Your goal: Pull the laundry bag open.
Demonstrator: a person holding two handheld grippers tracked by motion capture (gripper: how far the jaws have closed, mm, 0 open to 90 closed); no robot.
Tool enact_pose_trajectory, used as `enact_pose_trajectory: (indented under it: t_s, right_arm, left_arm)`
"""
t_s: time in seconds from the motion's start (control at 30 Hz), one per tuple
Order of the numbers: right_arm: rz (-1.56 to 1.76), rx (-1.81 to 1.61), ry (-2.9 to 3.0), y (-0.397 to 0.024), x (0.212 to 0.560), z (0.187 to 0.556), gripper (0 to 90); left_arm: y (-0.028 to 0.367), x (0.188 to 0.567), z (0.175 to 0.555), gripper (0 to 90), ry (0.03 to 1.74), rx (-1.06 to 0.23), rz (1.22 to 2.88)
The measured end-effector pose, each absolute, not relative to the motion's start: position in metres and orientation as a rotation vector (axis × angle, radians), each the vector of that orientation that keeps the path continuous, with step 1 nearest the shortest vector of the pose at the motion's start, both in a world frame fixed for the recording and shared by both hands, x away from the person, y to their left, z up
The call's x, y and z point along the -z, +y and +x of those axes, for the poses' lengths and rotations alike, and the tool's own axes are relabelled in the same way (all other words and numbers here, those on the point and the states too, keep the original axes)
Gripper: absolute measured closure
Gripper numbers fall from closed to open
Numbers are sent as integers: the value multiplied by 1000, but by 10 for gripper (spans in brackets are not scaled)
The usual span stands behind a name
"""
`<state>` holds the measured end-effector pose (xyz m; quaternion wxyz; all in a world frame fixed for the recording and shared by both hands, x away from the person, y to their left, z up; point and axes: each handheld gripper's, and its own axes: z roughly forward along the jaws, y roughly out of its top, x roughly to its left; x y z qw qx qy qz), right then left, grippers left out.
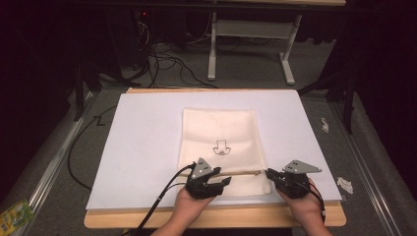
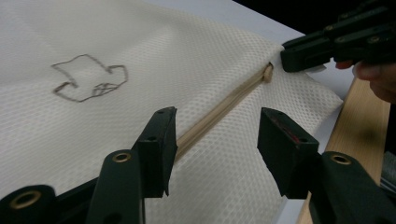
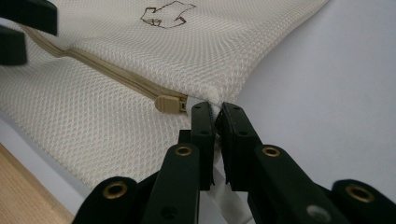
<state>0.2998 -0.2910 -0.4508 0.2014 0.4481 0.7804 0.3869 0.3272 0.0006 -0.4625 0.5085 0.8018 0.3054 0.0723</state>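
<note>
Mesh bag (image 1: 223, 147) lies flat on the worktop (image 1: 147, 132), its zipper (image 2: 219, 109) shut, slider at the right end. Right gripper (image 3: 217, 112) clamped on the bag's corner. Left gripper (image 2: 217, 140) apart, straddling the zipper; unzipping seemingly not begun.

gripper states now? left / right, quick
Left gripper: open, jaws astride the zipper of the mesh bag, not gripping.
Right gripper: shut on the mesh bag's edge, beside the zipper pull.
</note>
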Motion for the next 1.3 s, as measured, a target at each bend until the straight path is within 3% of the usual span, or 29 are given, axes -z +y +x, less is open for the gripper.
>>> enact_pose_trajectory:
  t_s: [0.57, 1.3]
  right_arm:
    - [1203, -1110, 2173, -293, 448, 298, 853]
    - [1184, -1121, 2153, -292, 444, 296, 853]
  left_arm:
    - [-72, 470, 333, 589, 686, -106, 1965]
    - [-90, 469, 335, 867, 698, -137, 1942]
